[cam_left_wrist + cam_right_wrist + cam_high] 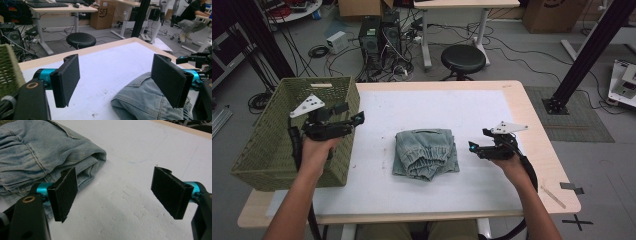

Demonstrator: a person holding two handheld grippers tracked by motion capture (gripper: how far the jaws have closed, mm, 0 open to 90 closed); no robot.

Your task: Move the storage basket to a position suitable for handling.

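1. This is a lab or engineering workroom with a grey floor.
2. Computer towers [379, 37] stand on the floor beyond the table's far edge, among loose black cables [512, 52].
3. Height-adjustable desks [53, 8], one bearing a keyboard [46, 4], stand behind.
4. Black aluminium frame struts [592, 47] and cardboard boxes [103, 13] stand around.
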